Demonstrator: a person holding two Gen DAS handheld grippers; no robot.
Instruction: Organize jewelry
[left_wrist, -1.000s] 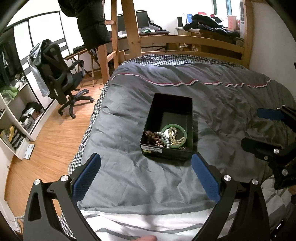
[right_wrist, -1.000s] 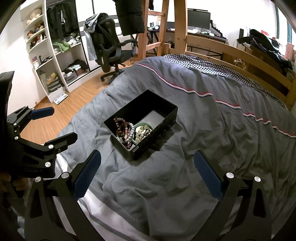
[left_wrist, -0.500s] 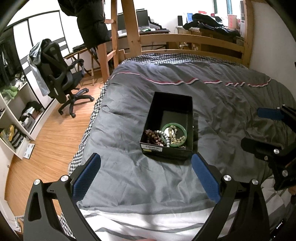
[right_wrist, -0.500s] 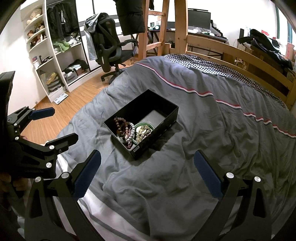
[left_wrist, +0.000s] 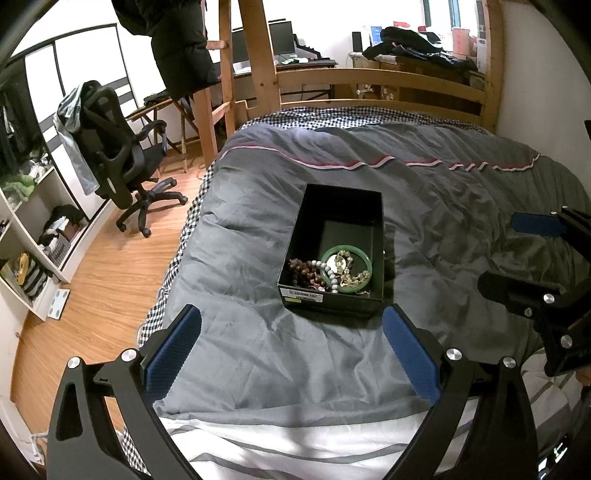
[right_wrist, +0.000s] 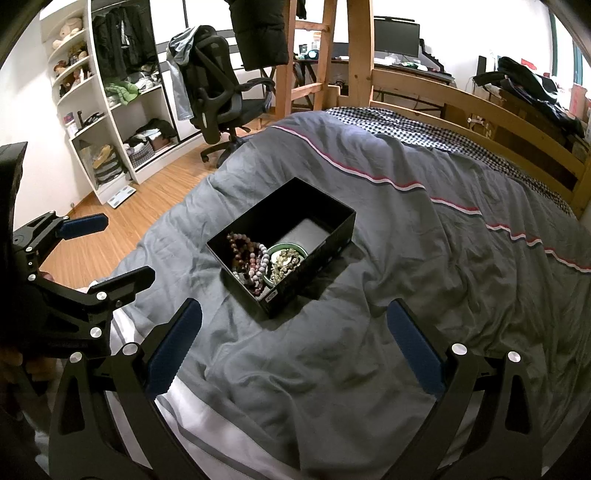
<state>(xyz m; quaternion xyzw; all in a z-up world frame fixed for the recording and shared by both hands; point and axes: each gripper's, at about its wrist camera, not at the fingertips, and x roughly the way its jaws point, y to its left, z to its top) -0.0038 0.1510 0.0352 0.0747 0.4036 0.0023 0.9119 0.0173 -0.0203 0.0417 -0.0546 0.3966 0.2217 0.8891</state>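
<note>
A black box (left_wrist: 334, 258) rests on the grey duvet (left_wrist: 443, 221), bead bracelets (left_wrist: 306, 275) and a green bangle (left_wrist: 345, 267) in its near end. Left gripper (left_wrist: 291, 354) and right gripper (right_wrist: 293, 350), both spread wide and empty, hover nearer, well apart from it.

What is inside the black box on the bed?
The black box holds a green bangle, dark bead bracelets and pale beads, bunched at its near end. Anything beneath the pile is hidden.

light: daylight from window (left_wrist: 452, 14) at far wall, blown out | room: evenly bright | shadows: soft, beside black box (right_wrist: 280, 251) on duvet (right_wrist: 406, 277) | focus: sharp | edges: strong fisheye bending, dark corner vignette
</note>
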